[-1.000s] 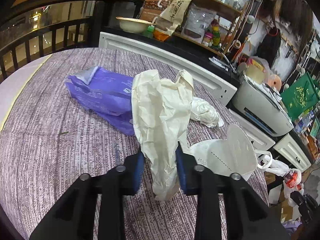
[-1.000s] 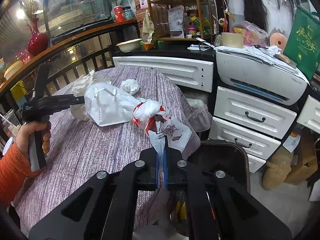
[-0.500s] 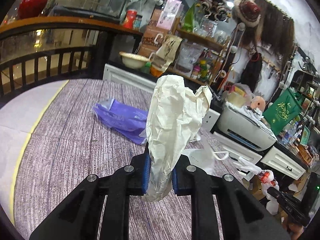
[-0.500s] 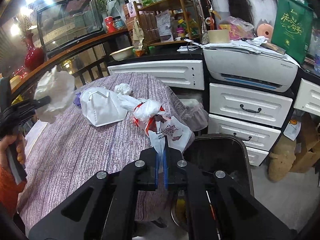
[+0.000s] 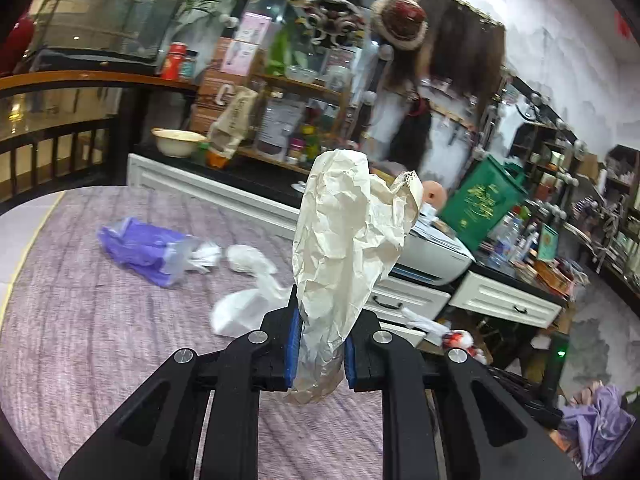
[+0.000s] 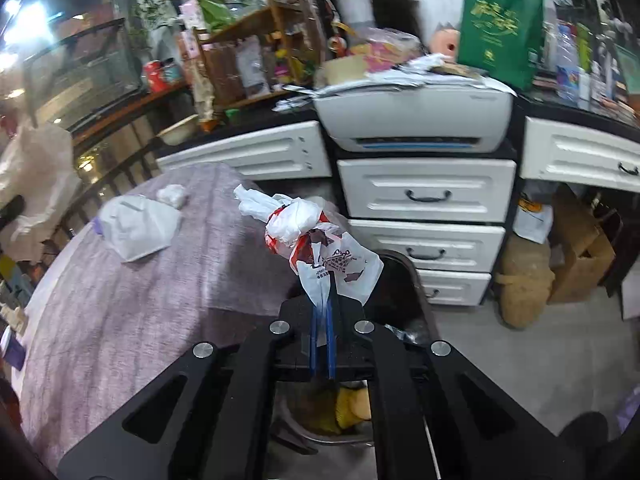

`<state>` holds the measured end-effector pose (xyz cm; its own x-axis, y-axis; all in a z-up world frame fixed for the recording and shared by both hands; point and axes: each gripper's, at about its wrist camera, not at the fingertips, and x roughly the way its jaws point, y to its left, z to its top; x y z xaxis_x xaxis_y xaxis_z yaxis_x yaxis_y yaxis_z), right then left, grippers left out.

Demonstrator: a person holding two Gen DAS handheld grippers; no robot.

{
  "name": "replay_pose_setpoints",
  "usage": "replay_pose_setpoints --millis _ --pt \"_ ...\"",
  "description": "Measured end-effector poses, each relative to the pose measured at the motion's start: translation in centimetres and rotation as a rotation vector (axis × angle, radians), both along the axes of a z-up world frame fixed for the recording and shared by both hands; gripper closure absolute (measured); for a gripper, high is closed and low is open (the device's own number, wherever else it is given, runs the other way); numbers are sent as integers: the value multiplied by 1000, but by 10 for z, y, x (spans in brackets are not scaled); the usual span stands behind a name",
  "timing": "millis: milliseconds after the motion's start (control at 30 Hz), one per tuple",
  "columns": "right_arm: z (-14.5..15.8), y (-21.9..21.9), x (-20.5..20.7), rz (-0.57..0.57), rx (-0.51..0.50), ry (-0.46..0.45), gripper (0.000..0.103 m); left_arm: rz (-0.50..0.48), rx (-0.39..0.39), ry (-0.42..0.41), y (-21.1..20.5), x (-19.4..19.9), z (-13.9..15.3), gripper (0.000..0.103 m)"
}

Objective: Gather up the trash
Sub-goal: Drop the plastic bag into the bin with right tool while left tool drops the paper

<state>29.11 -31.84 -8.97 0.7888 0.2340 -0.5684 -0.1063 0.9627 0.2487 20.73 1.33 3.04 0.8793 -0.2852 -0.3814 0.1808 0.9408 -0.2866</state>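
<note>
My left gripper (image 5: 319, 350) is shut on a crumpled cream paper bag (image 5: 348, 240) and holds it upright above the purple-grey table (image 5: 80, 340). The bag also shows at the far left of the right wrist view (image 6: 36, 172). My right gripper (image 6: 322, 344) is shut on a knotted white plastic bag with red print (image 6: 320, 244), held over the black trash bin (image 6: 400, 280) beside the table edge. On the table lie a purple plastic bag (image 5: 148, 250), a white face mask (image 6: 138, 228) and a crumpled white tissue (image 6: 172, 194).
White drawer cabinets (image 6: 424, 192) with a printer (image 6: 412, 116) on top stand behind the bin. A green bag (image 6: 500, 20) and cluttered shelves are at the back. Cardboard boxes (image 6: 580, 252) sit on the floor to the right. A dark railing (image 5: 52, 148) borders the far left.
My left gripper closed on the paper bag, lifted it off the table and swung right. My right gripper carried the plastic bag right, from above the table edge to over the bin.
</note>
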Motion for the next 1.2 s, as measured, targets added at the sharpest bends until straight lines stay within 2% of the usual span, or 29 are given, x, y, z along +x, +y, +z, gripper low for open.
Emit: replay_pose_setpoints --millis 133,333,433,700,733,800,833,867,1033,1200 --pt "-24 -14 7 -45 -19 70 99 -76 6 -6 -30 1 -2 86" --pt "-78 -16 31 -55 -48 216 99 -175 13 20 -71 9 -12 86" --pt "-107 -10 46 -44 -43 289 99 -207 21 37 -87 12 -19 86" --pt "-163 6 76 -55 -81 402 96 -264 34 86 -113 16 -37 86" --pt "-170 8 79 -56 -95 414 90 -268 35 90 -115 16 -39 85" --pt "-178 11 80 -68 -126 435 68 -273 38 98 -119 16 -42 86" --pt "-180 11 79 -70 -125 430 48 -275 39 101 -121 17 -43 86" --pt "-181 11 78 -73 -120 420 42 -278 38 106 -122 17 -44 86" --pt "-174 8 69 -75 -101 390 42 -295 48 120 -132 19 -48 86" --pt "-152 -11 51 -103 -68 336 42 -318 61 138 -146 22 -54 86"
